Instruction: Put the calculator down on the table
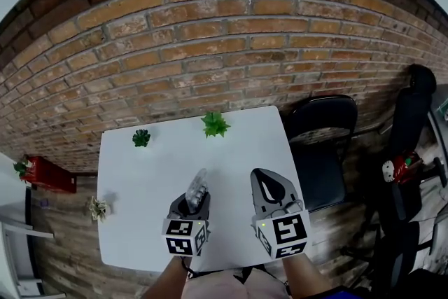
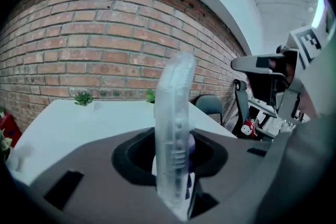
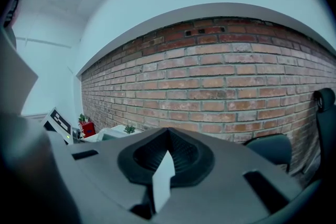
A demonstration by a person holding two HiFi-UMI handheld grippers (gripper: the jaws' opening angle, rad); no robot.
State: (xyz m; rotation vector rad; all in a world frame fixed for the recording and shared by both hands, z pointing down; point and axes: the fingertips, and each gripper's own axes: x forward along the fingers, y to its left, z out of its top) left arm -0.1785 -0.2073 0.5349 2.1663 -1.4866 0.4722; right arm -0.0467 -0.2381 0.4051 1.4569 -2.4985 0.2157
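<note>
The calculator (image 1: 197, 190) is a thin translucent slab with a clear case. It stands on edge between the jaws of my left gripper (image 1: 194, 202), above the near part of the white table (image 1: 154, 171). In the left gripper view the calculator (image 2: 174, 123) rises edge-on from the left gripper (image 2: 174, 168), which is shut on it. To its right, my right gripper (image 1: 264, 182) hovers over the table's near right corner. In the right gripper view the right gripper (image 3: 167, 136) has its jaws closed tip to tip with nothing between them.
Two small green plants (image 1: 141, 138) (image 1: 215, 124) stand near the table's far edge, and a third (image 1: 98, 207) sits at its left edge. A black chair (image 1: 318, 143) stands right of the table. A brick wall (image 1: 224, 45) runs behind, with a red box (image 1: 49, 174) on the floor at left.
</note>
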